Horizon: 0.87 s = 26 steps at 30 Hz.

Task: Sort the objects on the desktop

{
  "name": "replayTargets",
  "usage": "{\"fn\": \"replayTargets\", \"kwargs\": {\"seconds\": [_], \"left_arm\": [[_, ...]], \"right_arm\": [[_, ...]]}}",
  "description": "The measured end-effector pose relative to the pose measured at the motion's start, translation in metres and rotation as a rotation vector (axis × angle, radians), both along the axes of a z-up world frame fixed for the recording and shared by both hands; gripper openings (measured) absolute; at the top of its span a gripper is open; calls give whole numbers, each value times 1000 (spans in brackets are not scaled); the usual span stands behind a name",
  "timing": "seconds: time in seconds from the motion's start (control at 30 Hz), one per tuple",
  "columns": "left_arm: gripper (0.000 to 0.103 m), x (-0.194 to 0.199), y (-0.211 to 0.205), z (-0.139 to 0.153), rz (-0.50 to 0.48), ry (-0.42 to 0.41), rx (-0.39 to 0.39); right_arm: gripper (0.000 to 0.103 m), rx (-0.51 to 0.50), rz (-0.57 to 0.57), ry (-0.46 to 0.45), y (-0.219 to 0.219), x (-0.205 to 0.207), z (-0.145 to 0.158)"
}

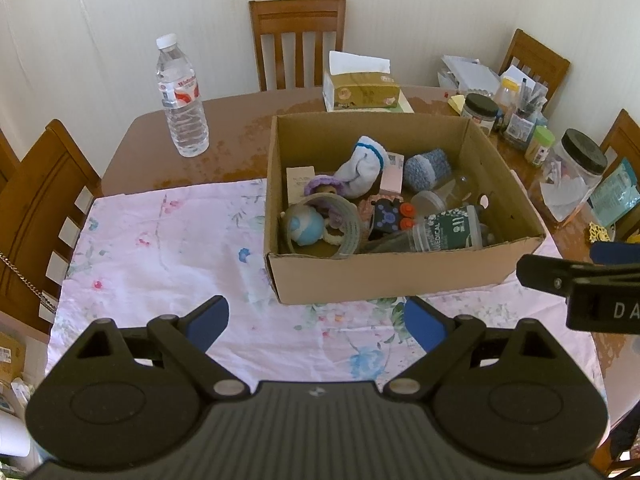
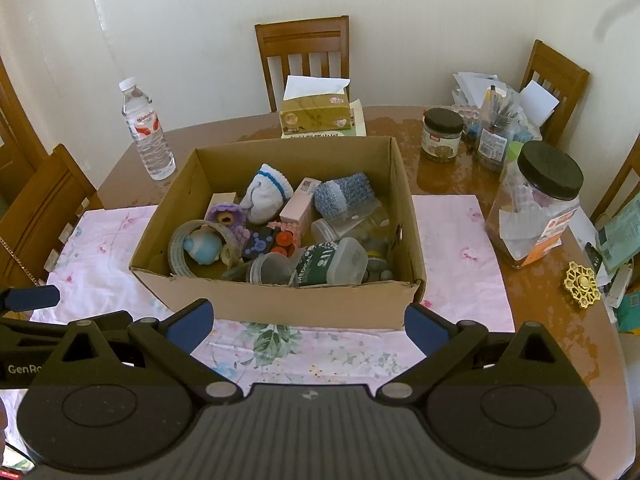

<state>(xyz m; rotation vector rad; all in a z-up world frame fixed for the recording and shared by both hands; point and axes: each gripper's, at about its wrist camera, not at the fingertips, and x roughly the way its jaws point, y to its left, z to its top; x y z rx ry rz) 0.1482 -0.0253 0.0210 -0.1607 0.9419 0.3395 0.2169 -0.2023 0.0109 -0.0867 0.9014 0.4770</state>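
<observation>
- Left gripper (image 1: 318, 322): fills the lower frame of the left wrist view, jaws spread wide, nothing held, hovering over the floral cloth (image 1: 168, 248).
- Right gripper (image 2: 310, 326): lower frame of the right wrist view, jaws likewise wide apart and empty, just short of the cardboard box (image 2: 280, 304).
- Cardboard box: frame centre, resting partly on the cloth; contains a white sock (image 2: 266, 196), a tape roll (image 2: 180, 252), a green-labelled container (image 2: 332, 266) and other small items.
- Water bottle (image 1: 182, 96): upright, upper left, on bare table (image 1: 236, 132).
- Tissue box (image 2: 314, 116): behind the cardboard box.
</observation>
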Motion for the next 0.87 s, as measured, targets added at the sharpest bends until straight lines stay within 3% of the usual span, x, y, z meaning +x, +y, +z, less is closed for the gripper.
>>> {"fn": "replayTargets", "kwargs": {"seconds": [0.87], "left_arm": [[95, 2, -2, 1, -2, 15, 2]], "right_arm": [[103, 7, 3, -2, 0, 0, -1]]}}
